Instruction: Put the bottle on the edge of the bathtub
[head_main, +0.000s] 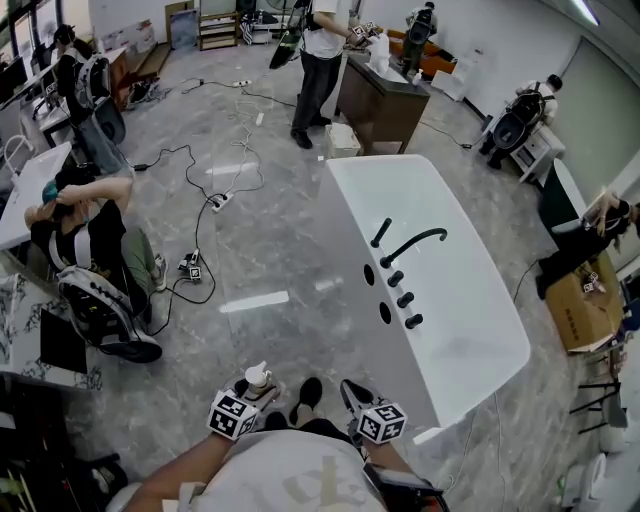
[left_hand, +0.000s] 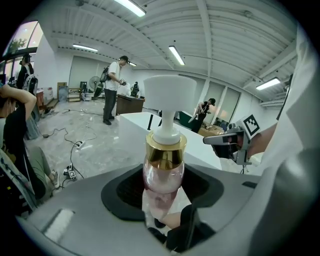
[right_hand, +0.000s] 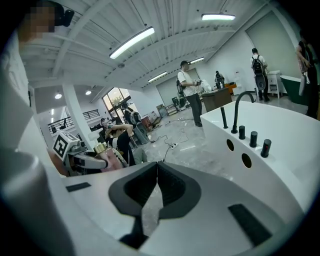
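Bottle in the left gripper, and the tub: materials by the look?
Bottle: glossy see-through body with a pinkish tint, plastic or glass, can't tell. Collar: shiny gold, metal or metallised plastic. Pump head: matte white, likely plastic. Bathtub: smooth glossy white, acrylic or ceramic. Faucet: matte black, probably coated metal.

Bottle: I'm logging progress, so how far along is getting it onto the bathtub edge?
Done: the left gripper is shut on the bottle, which it holds upright. In hand: the carry, with the bottle short of the bathtub and not over it. Left: reach the rim and set the bottle down there; nothing stands on it yet. The right gripper is shut and empty.
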